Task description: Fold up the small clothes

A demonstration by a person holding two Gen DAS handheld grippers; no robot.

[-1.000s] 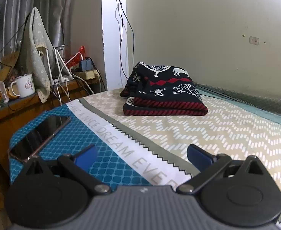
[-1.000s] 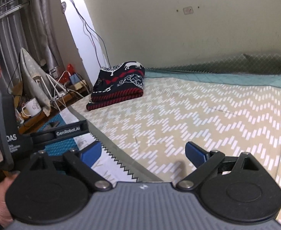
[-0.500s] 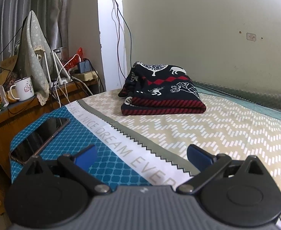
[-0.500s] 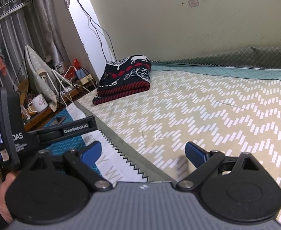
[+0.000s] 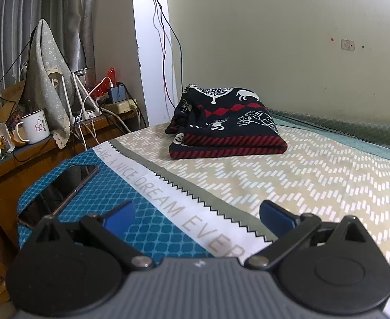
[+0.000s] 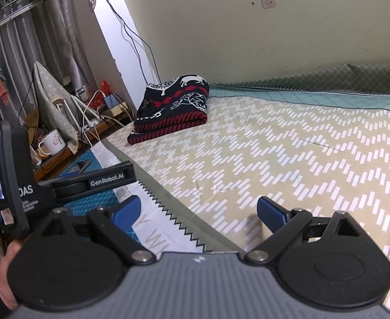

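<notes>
I had the left gripper and right gripper both spread and empty, well short of the folded sweater at the bed's far left. It looked soft, thick and floppy. I judged its striped near hem the best hold.

Left claw spread wide, right claw spread wide, both holding nothing

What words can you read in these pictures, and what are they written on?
"HAVE A NICE DREAM EVER": the white band on the bed sheet; it runs on, hidden behind the left tongs.
"GenRobot.AI": the black arm of the left device, seen from the right wrist view.
"DAS": the black screen housing; its first letter is cut off and the small lines below are too blurred.
White mug: a picture, no words readable.
</notes>
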